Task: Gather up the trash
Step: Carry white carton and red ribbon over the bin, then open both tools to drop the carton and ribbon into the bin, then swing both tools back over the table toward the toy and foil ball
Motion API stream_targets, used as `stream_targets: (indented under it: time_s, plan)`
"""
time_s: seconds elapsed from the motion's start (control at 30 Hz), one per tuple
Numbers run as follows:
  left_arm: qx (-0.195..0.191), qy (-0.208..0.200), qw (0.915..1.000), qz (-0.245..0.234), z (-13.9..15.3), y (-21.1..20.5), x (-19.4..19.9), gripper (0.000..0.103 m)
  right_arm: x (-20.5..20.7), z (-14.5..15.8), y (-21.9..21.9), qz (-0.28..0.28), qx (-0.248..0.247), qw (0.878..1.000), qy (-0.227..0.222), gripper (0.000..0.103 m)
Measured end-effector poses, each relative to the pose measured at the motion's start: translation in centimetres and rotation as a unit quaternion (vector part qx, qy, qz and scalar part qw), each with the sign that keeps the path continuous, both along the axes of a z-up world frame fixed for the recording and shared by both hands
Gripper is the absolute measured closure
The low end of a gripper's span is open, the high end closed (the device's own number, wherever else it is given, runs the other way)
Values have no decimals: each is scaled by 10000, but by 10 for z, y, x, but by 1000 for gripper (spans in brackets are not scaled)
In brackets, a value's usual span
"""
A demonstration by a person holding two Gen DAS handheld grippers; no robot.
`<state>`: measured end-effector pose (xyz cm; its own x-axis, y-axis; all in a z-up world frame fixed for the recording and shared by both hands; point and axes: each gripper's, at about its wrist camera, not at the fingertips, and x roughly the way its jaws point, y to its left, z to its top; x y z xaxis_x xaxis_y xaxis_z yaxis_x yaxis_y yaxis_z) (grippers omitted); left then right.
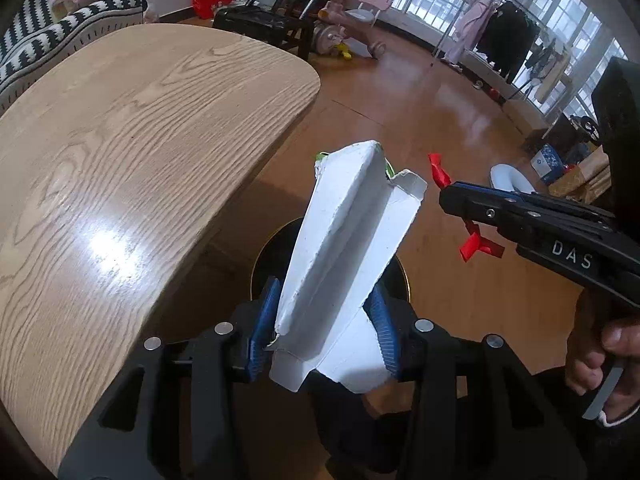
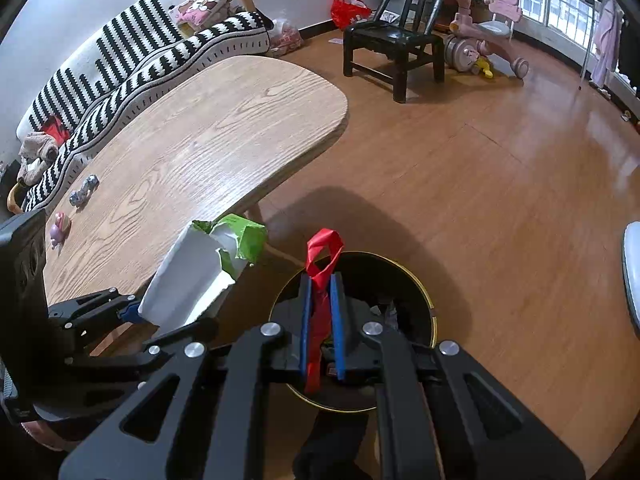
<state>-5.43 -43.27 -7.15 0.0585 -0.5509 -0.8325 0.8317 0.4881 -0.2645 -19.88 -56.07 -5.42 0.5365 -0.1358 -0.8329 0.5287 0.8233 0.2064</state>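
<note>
You are clamping a torn white carton (image 1: 340, 248) between the half-spread blue pads of your left gripper (image 1: 324, 300), and your right gripper (image 2: 322, 292) is pinching a red ribbon (image 2: 322, 256) with its pads squeezed all but together, the loop sticking up past the tips. Both are hanging over the black bin (image 2: 416, 280) on the floor just beside the table (image 2: 192, 152). Farther off, two small toys (image 2: 84, 190) are lying on the table's far end, with a striped sofa (image 2: 132, 52) and a black chair (image 2: 394, 40) standing beyond.
</note>
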Motion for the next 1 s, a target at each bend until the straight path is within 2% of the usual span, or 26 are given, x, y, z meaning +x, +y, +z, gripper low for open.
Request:
stream_targets:
  time_s: [0.23, 0.33, 0.4, 0.53, 0.57, 0.6, 0.63, 0.67, 0.7, 1.0]
  plan:
    - [-5, 54, 10000, -22, -5, -12, 0, 57, 1, 1, -2, -109, -2, 9999, -11, 93]
    - [17, 38, 10000, 43, -7, -12, -2, 47, 1, 1, -1, -176, -34, 9998, 20, 93]
    - [-5, 16, 10000, 75, -5, -12, -1, 36, -1, 1, -3, -270, -37, 9996, -13, 93]
    - [-62, -64, 9999, 84, 0, -11, -1, 27, -2, 2, -5, -336, -22, 9994, -55, 90]
    - [-76, -69, 9999, 81, 0, -11, -2, 26, -1, 2, -5, -329, -22, 9994, -50, 87]
    - [-88, -62, 9999, 72, 0, -9, -1, 24, -1, 2, -4, -316, -34, 9995, -56, 72]
    - [-98, -52, 9999, 71, 1, -8, -1, 24, -1, 3, -2, -301, -58, 9995, -75, 47]
    - [-105, -57, 9999, 83, 1, -7, -1, 22, -1, 6, -1, -296, -126, 9994, -132, 38]
    - [-108, -66, 9999, 103, 1, -6, 0, 20, -1, 9, 1, -291, -214, 9991, -206, 35]
    - [-262, -142, 9989, 371, 14, 25, 9, 14, 13, 16, 10, -168, -217, 9990, -345, 34]
